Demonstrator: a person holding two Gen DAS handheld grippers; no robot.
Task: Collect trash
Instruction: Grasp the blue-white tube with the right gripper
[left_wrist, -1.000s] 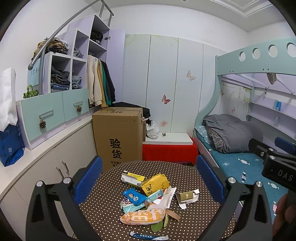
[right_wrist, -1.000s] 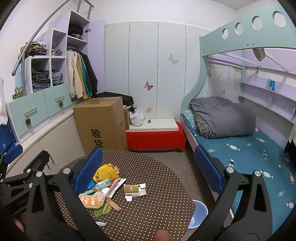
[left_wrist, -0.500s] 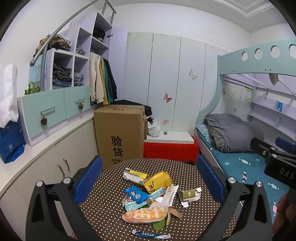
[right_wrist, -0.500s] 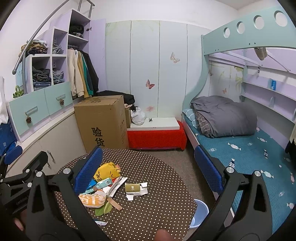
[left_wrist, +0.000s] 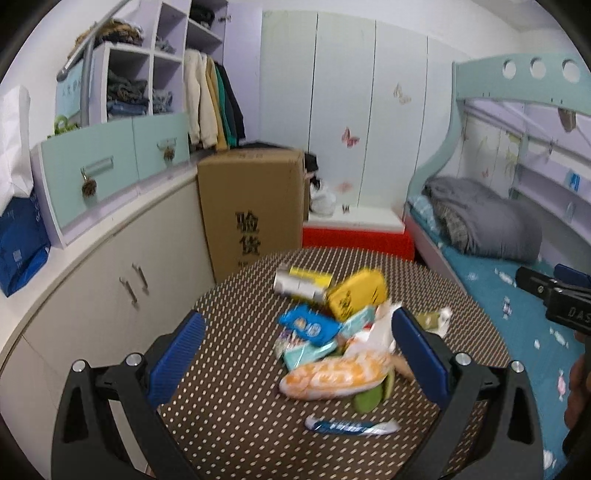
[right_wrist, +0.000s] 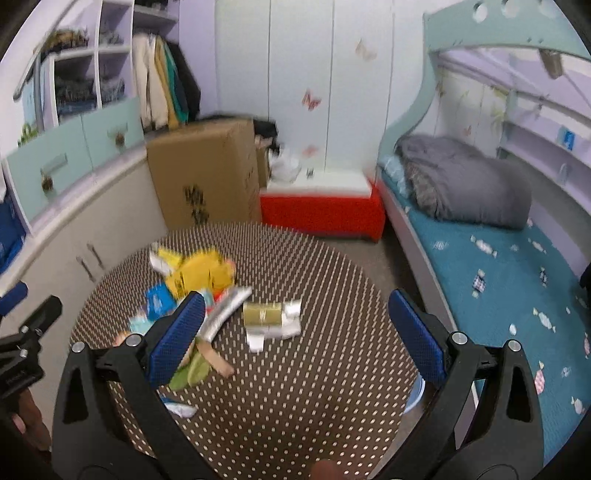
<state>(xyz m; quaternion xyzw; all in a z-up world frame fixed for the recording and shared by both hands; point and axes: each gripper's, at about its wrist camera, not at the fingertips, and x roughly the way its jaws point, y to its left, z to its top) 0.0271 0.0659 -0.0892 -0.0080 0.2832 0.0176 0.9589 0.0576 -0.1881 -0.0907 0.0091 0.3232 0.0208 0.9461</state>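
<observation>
Both grippers, left gripper (left_wrist: 297, 345) and right gripper (right_wrist: 295, 326), hover spread and empty above the dotted table (right_wrist: 295, 406). Nothing is collected yet: the trash pile (left_wrist: 332, 332) (wrappers, packets) lies on its middle.

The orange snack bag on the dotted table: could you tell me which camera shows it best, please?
The left wrist view shows it best: the orange snack bag lies whole and near between the open fingers, only slightly blurred. In the right wrist view, the right gripper's left finger hides nearly all of it.
</observation>
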